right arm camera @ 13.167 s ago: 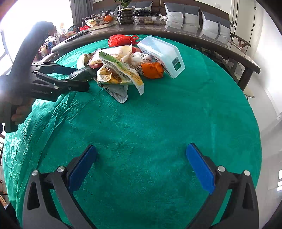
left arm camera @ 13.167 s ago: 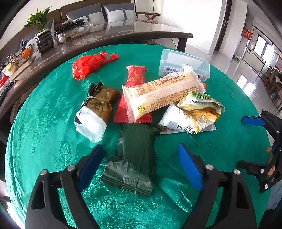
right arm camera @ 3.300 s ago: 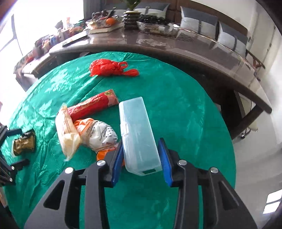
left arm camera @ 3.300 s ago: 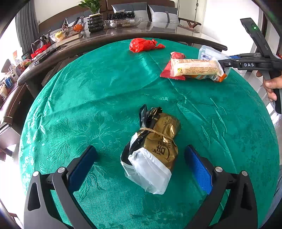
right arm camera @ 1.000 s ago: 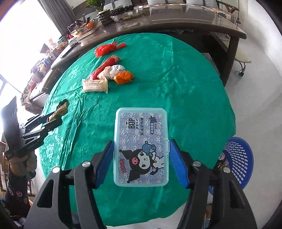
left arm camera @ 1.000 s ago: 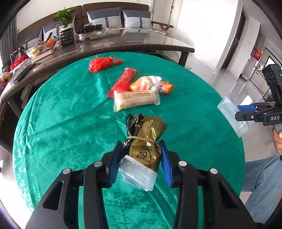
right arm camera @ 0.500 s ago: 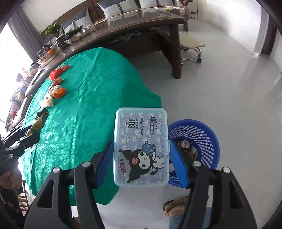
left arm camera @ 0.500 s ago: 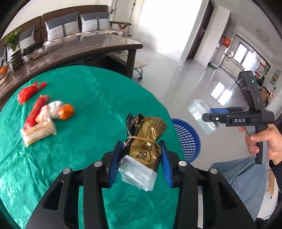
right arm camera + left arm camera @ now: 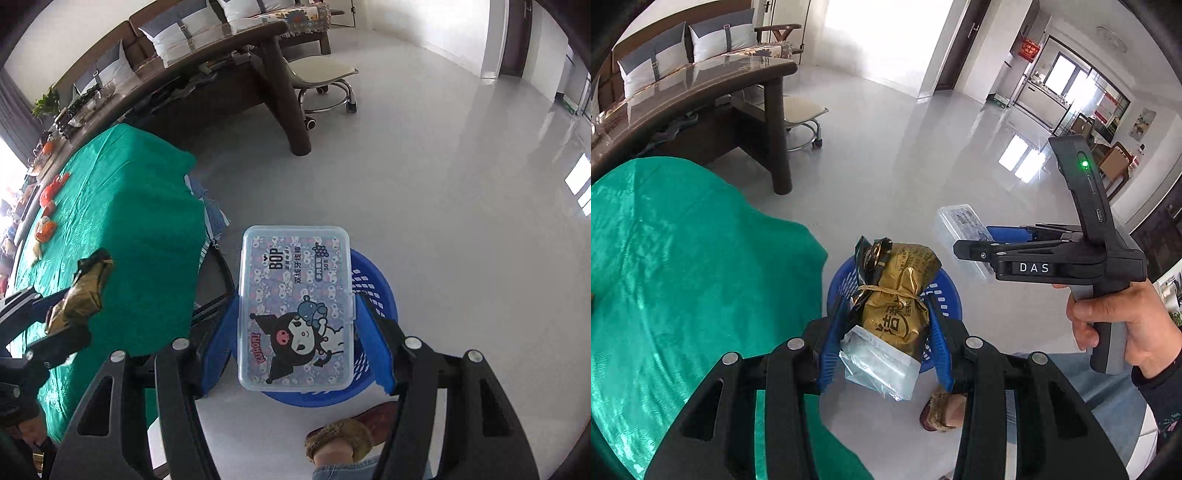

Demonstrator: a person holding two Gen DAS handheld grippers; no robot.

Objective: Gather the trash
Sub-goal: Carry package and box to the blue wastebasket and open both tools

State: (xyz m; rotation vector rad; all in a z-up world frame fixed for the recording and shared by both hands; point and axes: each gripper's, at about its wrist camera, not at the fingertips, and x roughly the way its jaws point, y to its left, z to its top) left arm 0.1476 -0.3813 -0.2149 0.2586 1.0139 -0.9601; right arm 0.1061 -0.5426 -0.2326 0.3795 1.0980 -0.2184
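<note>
Both tongs loaded above the bin.
Left wrist: left tongs (image 9: 884, 345) clamped on gold pouch (image 9: 892, 312) over blue bin (image 9: 947, 297), beside green counter (image 9: 683, 277). Right wrist: right tongs (image 9: 297, 341) clamped on clear box (image 9: 293, 306) above bin (image 9: 373, 291).

Gold snack bag (image 9: 894, 314) mid-frame, clear cartoon-print plastic box (image 9: 295, 310) centre frame; both above blue basket (image 9: 373, 291).

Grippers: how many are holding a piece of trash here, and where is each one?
2. The left gripper clamps a gold bag over the blue basket. The right gripper clamps a clear plastic box over that basket. Neither has let go yet.
</note>
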